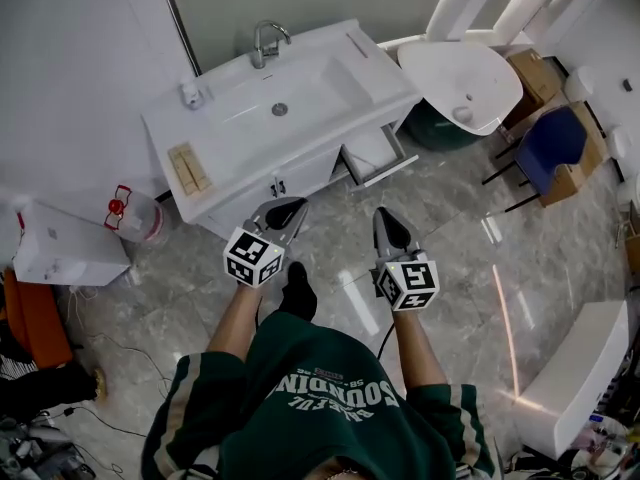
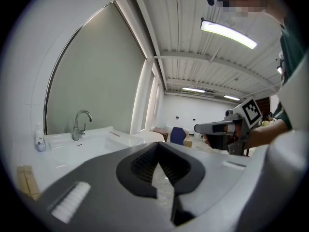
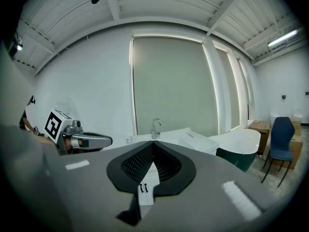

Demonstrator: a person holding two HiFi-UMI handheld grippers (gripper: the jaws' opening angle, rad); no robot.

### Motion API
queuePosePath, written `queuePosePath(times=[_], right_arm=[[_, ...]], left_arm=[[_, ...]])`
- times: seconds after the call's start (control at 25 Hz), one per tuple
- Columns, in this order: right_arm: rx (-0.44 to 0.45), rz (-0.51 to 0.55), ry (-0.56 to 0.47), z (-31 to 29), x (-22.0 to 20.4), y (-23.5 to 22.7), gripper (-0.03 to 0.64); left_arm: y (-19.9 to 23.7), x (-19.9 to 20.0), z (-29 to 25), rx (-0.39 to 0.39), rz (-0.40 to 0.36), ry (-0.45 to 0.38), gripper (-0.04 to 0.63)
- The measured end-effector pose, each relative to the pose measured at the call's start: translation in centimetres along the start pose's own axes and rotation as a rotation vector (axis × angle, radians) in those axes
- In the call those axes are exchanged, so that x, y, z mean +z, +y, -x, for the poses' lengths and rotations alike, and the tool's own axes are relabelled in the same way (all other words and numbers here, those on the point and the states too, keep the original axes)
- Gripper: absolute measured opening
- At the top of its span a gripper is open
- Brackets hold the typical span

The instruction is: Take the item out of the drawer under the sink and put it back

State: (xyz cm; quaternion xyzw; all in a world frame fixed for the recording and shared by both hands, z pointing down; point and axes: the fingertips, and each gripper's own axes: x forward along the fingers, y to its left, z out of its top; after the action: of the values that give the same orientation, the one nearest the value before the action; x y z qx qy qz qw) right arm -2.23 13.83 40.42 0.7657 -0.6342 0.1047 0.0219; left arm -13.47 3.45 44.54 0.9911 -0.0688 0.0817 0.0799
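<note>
White and glossy, the sink vanity [image 1: 310, 168] is standing against the wall. Its drawer [image 1: 372, 158] is hanging pulled out at the vanity's right end, just under the worktop [image 1: 385, 73]. The drawer's inside is showing pale, and whether an item is lying in it I cannot tell. The left gripper [image 1: 290, 208] is hovering in front of the vanity's cabinet doors, its fingers [image 2: 140, 166] pressing together with nothing between them. The right gripper [image 1: 386, 218] is hovering in front of the open drawer, clear of it, its fingers [image 3: 137, 166] likewise pressing together and pinching nothing. On the vanity, a chrome faucet [image 1: 265, 43] is rising behind the basin [image 1: 300, 93]. A small bottle [image 1: 190, 93] is standing left of the basin, and pale wooden strips [image 1: 188, 168] are lying near the vanity's left front corner. A white bathtub [image 1: 465, 78] is sitting to the vanity's right, and a clear water jug [image 1: 140, 218] with a red cap is resting on the floor to its left.
</note>
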Motion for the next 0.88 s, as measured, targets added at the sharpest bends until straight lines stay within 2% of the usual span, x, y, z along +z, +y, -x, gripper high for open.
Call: queuePosePath(times=[0.24, 0.44, 0.88], right_arm=[[0.027, 0.017, 0.023, -8.8, 2.2, -1.2, 0.002], [0.035, 0.023, 0.034, -13.8, 2.9, -1.8, 0.002], [0.081, 0.034, 0.064, -18.6, 3.0, -3.0, 0.002]], left_arm=[[7.1, 1.8, -3.9, 0.017, 0.02, -0.003, 0.05], [11.3, 2.4, -6.1, 0.021, 0.032, -0.002, 0.05], [14.4, 2.5, -8.7, 0.046, 0.05, 0.013, 0.049]])
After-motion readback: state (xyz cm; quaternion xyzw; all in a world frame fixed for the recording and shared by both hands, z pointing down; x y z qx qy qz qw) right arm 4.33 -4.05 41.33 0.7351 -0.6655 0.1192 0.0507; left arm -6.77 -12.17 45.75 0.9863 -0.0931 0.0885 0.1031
